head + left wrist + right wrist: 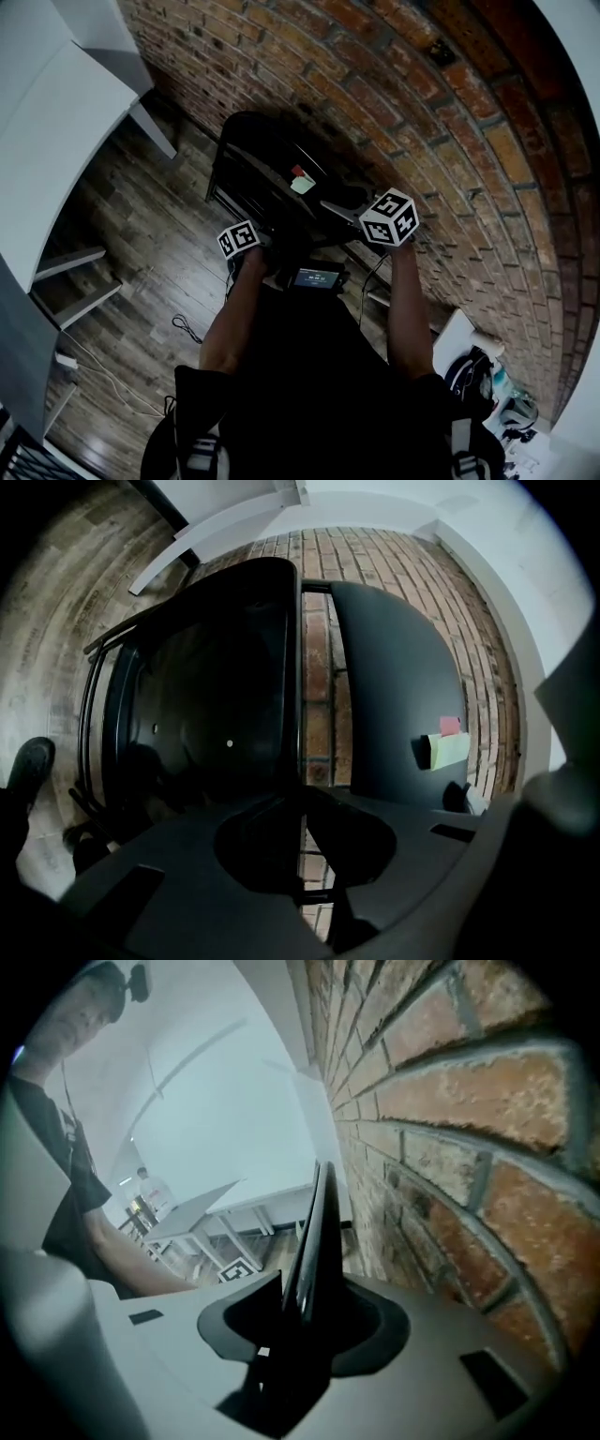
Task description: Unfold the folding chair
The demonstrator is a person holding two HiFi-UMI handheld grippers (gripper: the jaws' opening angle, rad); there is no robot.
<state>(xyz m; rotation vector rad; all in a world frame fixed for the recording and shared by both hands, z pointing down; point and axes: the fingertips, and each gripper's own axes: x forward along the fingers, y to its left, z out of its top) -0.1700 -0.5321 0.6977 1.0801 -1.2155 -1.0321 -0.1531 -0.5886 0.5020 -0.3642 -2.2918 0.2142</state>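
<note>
Nearest in the head view are your dark-clothed torso and your two bare forearms, each ending in one hand-held gripper topped by one marker cube: the left hand-held gripper (264, 236) and the right hand-held gripper (354, 208) both reach into the one black folding chair (253, 155), which stands on the wooden floor (141, 234) close against the brick wall (394, 84). Two sticky notes sit on the chair, one pink (298, 172) and one green (302, 185), touching each other, and one small lit screen (317, 277) shows between your arms. White tables (56, 122) stand off to the left. In the left gripper view, the left hand-held gripper (300, 841) is nearest, its jaws pressed together, and you cannot tell whether any thin part of the chair is caught in them. Beyond it the chair shows two black panels, the seat (206, 705) on the left and the backrest (394, 686) on the right, with a strip of brick wall (319, 667) in the gap between them. The same two notes, pink (450, 726) above green (448, 750), are stuck on the right panel. In the right gripper view, the right hand-held gripper (295, 1312) pinches one thin black panel of the chair (319, 1232), seen edge-on and rising from the jaws, with the brick wall (450, 1147) just beside it on the right.
</note>
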